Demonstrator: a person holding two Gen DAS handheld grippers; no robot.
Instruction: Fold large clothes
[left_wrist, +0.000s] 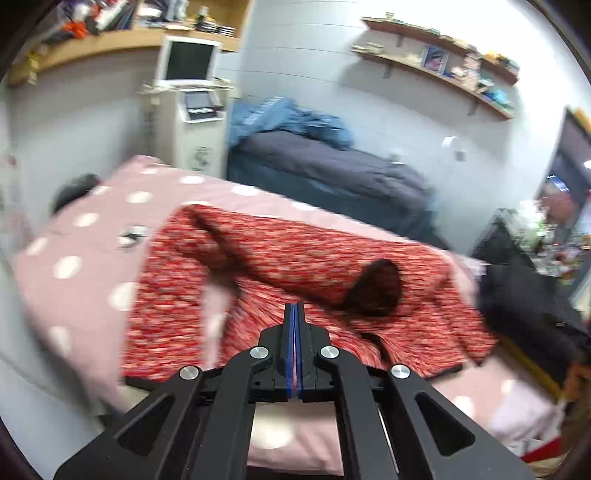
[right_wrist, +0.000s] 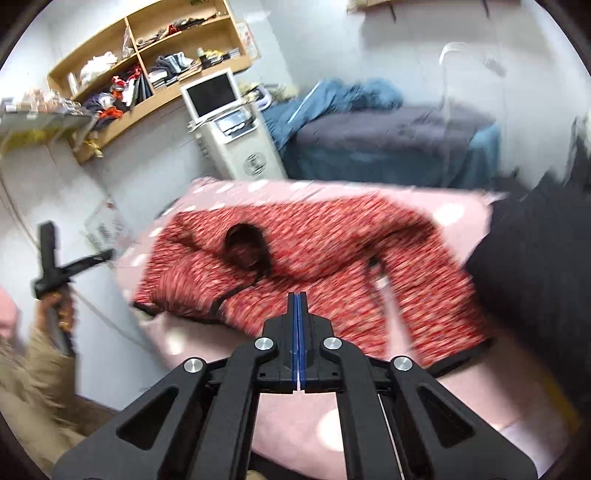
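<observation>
A large red-and-white knit garment (left_wrist: 295, 258) (right_wrist: 332, 236) with black trim lies spread flat on the pink dotted bed (left_wrist: 74, 266) (right_wrist: 295, 417). Its dark-lined neck opening (left_wrist: 380, 291) (right_wrist: 245, 245) faces up. My left gripper (left_wrist: 294, 306) hovers above the garment's near hem, blue pads pressed together, no cloth between them. My right gripper (right_wrist: 297, 295) is likewise shut and empty above the near hem. In the right wrist view the left tool's black body (right_wrist: 48, 258) shows at far left, held in a person's hand. Both views are motion-blurred.
Behind stands a second bed (left_wrist: 332, 162) (right_wrist: 388, 133) with a dark cover and a crumpled blue blanket. A white machine with a screen (left_wrist: 192, 110) (right_wrist: 229, 122) stands between the beds by the wall. Wooden shelves hold clutter. A dark bulky item (right_wrist: 535, 277) borders the bed's right side.
</observation>
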